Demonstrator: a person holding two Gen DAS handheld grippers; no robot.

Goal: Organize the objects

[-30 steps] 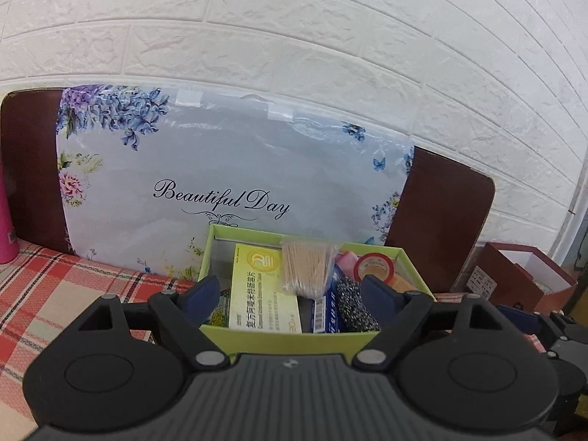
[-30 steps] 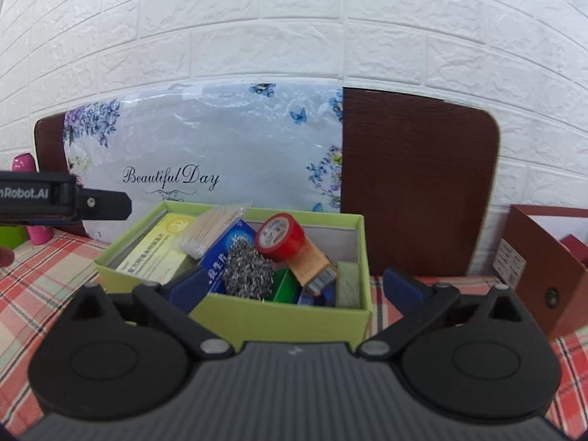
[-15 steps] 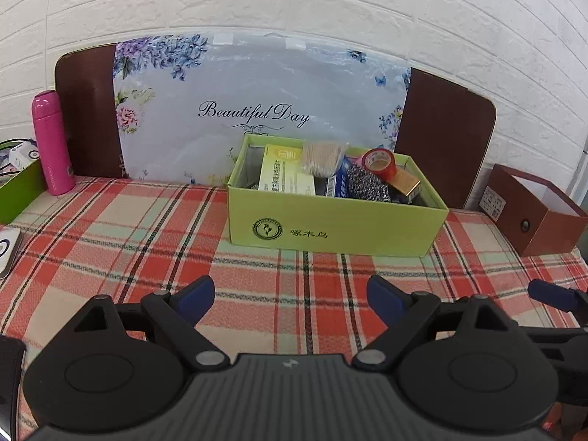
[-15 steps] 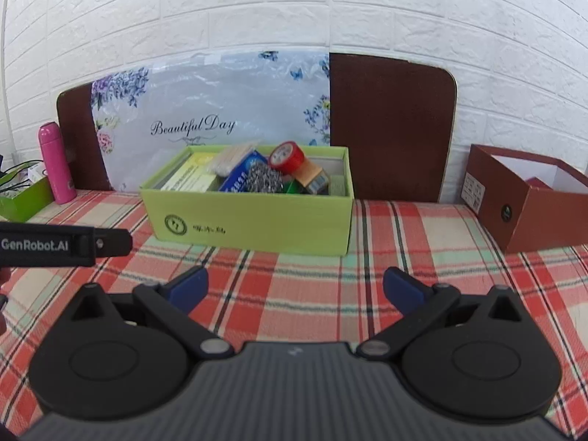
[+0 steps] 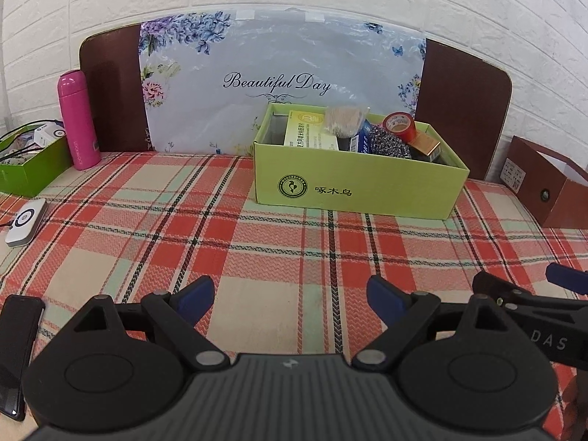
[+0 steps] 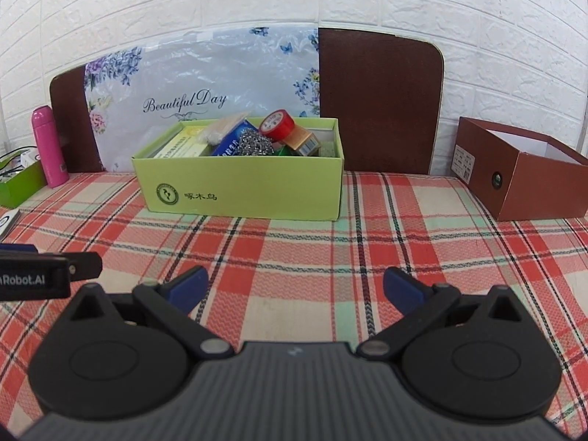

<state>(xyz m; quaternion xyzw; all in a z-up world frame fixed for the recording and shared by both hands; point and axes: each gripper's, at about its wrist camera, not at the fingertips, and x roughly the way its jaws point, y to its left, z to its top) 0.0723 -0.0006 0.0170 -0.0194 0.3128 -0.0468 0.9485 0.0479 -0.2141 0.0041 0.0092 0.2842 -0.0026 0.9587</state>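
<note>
A light green cardboard box [image 5: 360,187] [image 6: 242,187] stands at the back of the plaid-covered table. It holds a yellow-green carton [image 5: 308,130], a bag of toothpicks [image 5: 343,121], a steel scourer [image 6: 253,141], a red tape roll [image 6: 276,124] and a gold box [image 6: 303,141]. My left gripper [image 5: 290,296] hovers open over the cloth, well in front of the box, holding nothing. My right gripper [image 6: 296,286] is likewise open, with bare cloth between its fingers, near the front of the table.
A brown open box [image 6: 514,172] sits at the right. A pink flask [image 5: 77,121], a green tray [image 5: 29,163], a white device [image 5: 25,222] and a black phone [image 5: 16,345] lie at the left. A flowered bag [image 5: 279,81] leans on a brown board by the brick wall.
Both grippers have drawn back from over the green box towards the table's front, still open. The box and its contents look smaller and farther away.
</note>
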